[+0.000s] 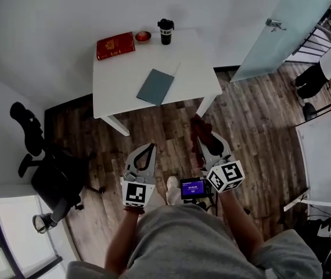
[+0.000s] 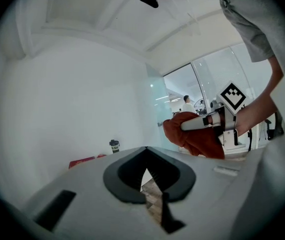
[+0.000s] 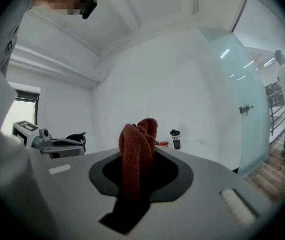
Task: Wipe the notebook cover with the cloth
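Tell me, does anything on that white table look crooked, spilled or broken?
Nothing looks spilled or broken. The grey notebook lies skewed to the edges of the table, toward its near side, and the red book at the far left corner sits slightly tilted too. The black cup stands upright.

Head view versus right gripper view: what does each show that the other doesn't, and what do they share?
Head view only: the grey-blue notebook lying flat on the white table, and a small lit screen near the person's waist. Right gripper view only: a close look at the right gripper, its jaws pinching the rust-red cloth, with the ceiling above. Both: the rust-red cloth and the black tumbler.
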{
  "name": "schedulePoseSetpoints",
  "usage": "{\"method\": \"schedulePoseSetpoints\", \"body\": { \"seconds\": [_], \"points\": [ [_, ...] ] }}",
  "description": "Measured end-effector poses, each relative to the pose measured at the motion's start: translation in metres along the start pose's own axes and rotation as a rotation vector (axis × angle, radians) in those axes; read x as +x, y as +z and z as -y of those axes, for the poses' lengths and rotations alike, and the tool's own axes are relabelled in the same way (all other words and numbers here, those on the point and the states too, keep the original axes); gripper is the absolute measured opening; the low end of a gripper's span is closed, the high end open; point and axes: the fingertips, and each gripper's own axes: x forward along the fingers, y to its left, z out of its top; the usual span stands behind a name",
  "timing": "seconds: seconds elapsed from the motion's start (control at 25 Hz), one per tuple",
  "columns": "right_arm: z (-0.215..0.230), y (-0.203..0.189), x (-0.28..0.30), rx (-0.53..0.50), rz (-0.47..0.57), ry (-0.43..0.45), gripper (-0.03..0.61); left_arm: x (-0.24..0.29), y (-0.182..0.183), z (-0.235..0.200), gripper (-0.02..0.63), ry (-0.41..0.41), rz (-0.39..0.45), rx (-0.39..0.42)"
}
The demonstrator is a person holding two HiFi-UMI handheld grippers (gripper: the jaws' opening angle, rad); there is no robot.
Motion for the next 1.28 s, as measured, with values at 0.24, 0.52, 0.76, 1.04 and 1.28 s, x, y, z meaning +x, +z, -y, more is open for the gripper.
{"method": "schedulePoseSetpoints", "body": {
  "seconds": [0.24,0.52,0.76,1.04,1.28],
  "points": [
    [0.022,-0.010,0.052,-0.014,-0.056,0.048,0.087,0.019,-0.017,-0.032,-0.005,0.050,-0.041,-0.016],
    [0.035,-0.018,0.130,-0.027,-0.095,0.059,0.087,0.055,-0.063,-0.087,-0.003,0.039,-0.094,-0.022],
    [0.049,-0.017,0.197,-0.057,-0.148,0.047,0.087,0.102,-0.089,-0.138,0.004,-0.008,-0.115,-0.052],
    [0.056,-0.013,0.288,-0.073,-0.184,0.026,0.087,0.142,-0.135,-0.206,0.041,-0.049,-0.158,-0.059],
    [0.056,-0.025,0.344,-0.063,-0.221,0.014,0.087,0.159,-0.175,-0.248,0.081,-0.109,-0.203,-0.092]
  ]
}}
